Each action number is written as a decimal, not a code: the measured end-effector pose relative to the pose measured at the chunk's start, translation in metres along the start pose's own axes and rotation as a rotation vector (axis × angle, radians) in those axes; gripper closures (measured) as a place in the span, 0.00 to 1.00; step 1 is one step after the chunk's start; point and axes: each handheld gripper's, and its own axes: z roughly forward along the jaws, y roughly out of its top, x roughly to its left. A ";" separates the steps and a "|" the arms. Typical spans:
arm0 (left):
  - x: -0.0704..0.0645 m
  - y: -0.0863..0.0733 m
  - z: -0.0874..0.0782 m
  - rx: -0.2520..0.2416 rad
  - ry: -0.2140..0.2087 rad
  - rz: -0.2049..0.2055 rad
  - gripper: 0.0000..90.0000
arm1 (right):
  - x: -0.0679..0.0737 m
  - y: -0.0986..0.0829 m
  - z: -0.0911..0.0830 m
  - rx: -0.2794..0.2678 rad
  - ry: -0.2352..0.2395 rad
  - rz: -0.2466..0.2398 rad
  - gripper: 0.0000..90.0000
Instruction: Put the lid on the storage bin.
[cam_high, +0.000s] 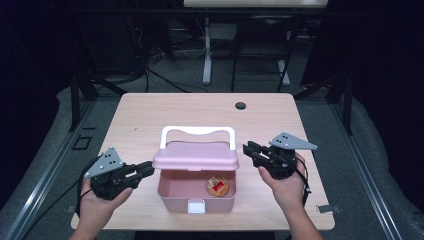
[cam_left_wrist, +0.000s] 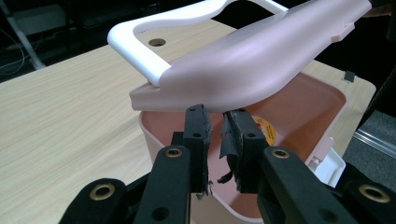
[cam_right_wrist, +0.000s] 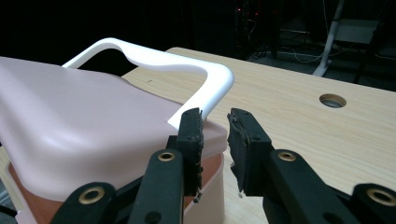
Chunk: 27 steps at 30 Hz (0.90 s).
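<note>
- Box (cam_high: 196, 192) of pink plastic sits mid-table, near the front edge; lid (cam_high: 196, 156) half raised, a small round tin (cam_high: 217, 187) inside.
- Likely light, stiff, smooth; best taken at the lid's side edges or the white handle (cam_high: 197, 131).
- Left gripper (cam_high: 148, 169) and right gripper (cam_high: 248, 149) flank the lid, jaws slightly apart, holding nothing.

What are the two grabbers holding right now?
Nothing. The left gripper and the right gripper sit with open, empty jaws on either side of the pink box, beside its half-raised lid.
</note>
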 end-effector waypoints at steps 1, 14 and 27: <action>0.000 -0.001 0.000 -0.001 0.002 0.000 0.87 | 0.000 -0.001 0.000 0.000 0.002 0.001 0.83; -0.006 -0.009 -0.001 0.006 0.003 0.003 0.87 | -0.003 -0.008 0.000 0.006 0.008 0.021 0.83; -0.012 -0.021 -0.004 0.004 -0.009 -0.002 0.87 | -0.003 -0.012 -0.001 0.009 0.016 0.032 0.83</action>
